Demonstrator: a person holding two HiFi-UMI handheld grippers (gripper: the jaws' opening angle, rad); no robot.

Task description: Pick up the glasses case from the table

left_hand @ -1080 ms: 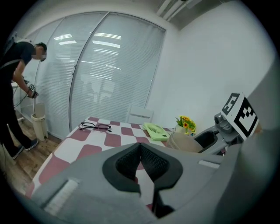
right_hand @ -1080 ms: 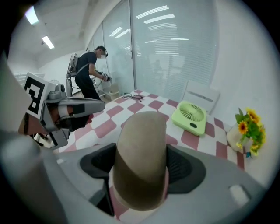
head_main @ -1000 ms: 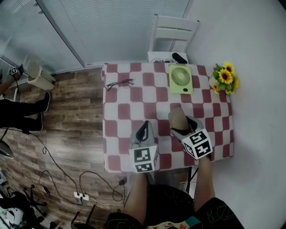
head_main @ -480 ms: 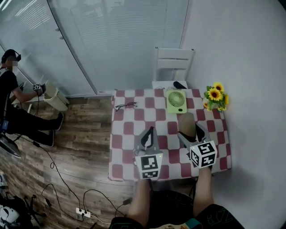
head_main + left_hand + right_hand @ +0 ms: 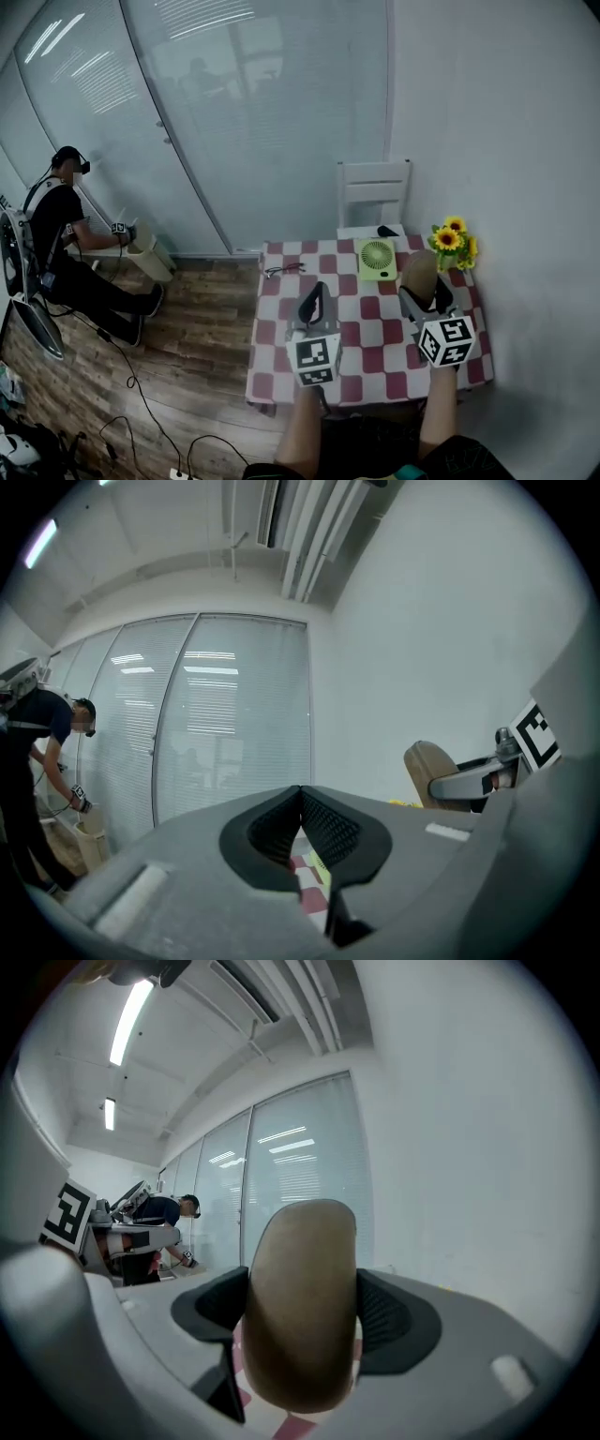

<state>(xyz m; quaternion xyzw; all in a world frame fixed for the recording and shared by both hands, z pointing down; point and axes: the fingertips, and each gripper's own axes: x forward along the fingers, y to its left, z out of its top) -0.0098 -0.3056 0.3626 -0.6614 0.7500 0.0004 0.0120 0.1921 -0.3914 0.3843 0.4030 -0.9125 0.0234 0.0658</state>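
Observation:
The tan glasses case (image 5: 418, 274) stands upright in my right gripper (image 5: 420, 285), lifted above the red-and-white checked table (image 5: 281, 373). In the right gripper view the glasses case (image 5: 302, 1297) fills the gap between the two black pads, which press on its sides; my right gripper (image 5: 302, 1321) is shut on it. My left gripper (image 5: 314, 302) hovers over the table's left half. In the left gripper view my left gripper (image 5: 301, 825) has its pads touching at the tips, with nothing between them.
A pair of glasses (image 5: 284, 270) lies at the table's far left corner. A green fan (image 5: 377, 258) and a sunflower pot (image 5: 451, 246) stand at the far side. A white chair (image 5: 373, 197) is behind the table. A person (image 5: 66, 244) bends over at the left.
The head view has tilted upward, so the table sits lower in frame and more of the room shows. Both grippers have risen, and the right one has carried the case upward.

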